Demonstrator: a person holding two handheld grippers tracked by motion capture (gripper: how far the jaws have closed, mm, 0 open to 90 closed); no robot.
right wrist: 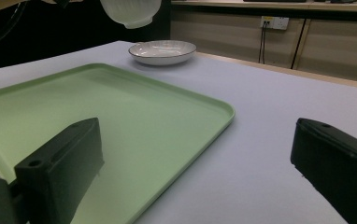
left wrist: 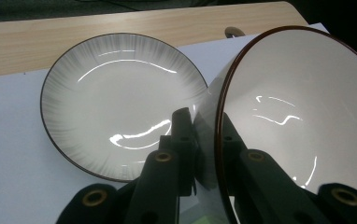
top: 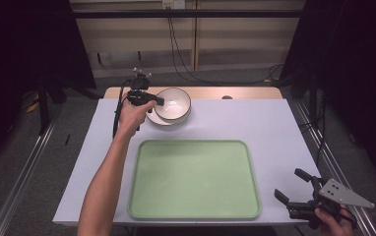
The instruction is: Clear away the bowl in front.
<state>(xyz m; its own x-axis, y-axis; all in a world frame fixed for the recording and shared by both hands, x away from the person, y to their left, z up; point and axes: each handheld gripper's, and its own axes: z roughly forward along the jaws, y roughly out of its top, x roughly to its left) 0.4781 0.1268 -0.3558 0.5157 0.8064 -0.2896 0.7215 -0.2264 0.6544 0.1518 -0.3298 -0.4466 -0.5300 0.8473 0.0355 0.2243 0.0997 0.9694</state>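
My left gripper [top: 152, 100] pinches the rim of the bowl [top: 173, 104], lifted above the plate [left wrist: 120, 102] at upper centre. My right gripper [top: 294, 186], lower right, has fingers spread wide, empty, beside the green tray [top: 194, 179].

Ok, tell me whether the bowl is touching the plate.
Apart. In the right gripper view the bowl hangs in the air with a dark gap above the plate; the left gripper has its fingers clamped on the bowl's rim.
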